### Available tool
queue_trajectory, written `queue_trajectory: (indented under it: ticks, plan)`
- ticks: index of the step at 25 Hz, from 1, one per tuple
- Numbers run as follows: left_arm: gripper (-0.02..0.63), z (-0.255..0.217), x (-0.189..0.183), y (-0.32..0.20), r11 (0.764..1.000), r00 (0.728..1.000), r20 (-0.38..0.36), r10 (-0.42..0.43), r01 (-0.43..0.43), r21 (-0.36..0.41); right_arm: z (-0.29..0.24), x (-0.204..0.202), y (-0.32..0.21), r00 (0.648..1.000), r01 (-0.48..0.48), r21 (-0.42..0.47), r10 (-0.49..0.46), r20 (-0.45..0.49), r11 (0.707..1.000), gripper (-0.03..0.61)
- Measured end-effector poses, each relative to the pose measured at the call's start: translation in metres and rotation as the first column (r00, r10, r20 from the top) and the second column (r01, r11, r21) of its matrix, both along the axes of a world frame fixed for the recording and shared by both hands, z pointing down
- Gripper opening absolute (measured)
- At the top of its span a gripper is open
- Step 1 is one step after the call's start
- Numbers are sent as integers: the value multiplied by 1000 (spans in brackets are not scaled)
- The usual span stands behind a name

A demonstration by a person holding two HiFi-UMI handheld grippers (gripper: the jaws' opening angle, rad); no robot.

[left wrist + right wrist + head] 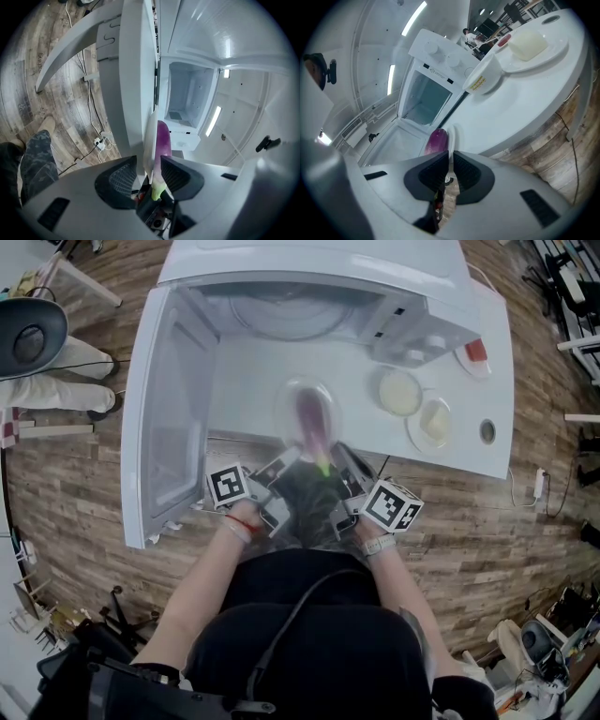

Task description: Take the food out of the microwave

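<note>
A purple eggplant (312,423) with a green stem lies on a clear glass plate (298,401) that sits at the near edge of the white table (469,446), in front of the open microwave (281,315). My left gripper (281,465) is at the plate's near left rim. Its jaws stand open around the plate rim (151,136) and the eggplant (162,140), with a gap at the left pad. My right gripper (349,465) is at the near right rim, shut on the plate's edge (451,136), with the eggplant (437,140) just beyond.
The microwave door (173,418) hangs wide open to the left. To the right on the table stand a small bowl (400,392), a plate with pale food (433,421) and a dish with something red (476,352). A person's legs (56,381) are at far left.
</note>
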State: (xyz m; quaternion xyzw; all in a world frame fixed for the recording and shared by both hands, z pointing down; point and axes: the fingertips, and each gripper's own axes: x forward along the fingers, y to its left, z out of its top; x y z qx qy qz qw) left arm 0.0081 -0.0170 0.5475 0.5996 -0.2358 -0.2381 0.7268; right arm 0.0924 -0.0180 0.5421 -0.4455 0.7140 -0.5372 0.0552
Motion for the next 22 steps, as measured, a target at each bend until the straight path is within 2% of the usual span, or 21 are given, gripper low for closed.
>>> queue_trajectory:
  ticks: [9,15,22]
  plan:
    - [155,-3,2,10,999,998,-21,51,-50,20,0,0,-1,1000,-5,2,5,-2,1000,46]
    - [149,-12,5,15,998,992,-115,61,-60,7,0,1,-3,1000,-16,7,16,-9,1000,45]
    - [146,-11,9,19,996,990,-109,92,-92,3,0,1,-3,1000,-20,8,20,-8,1000,46]
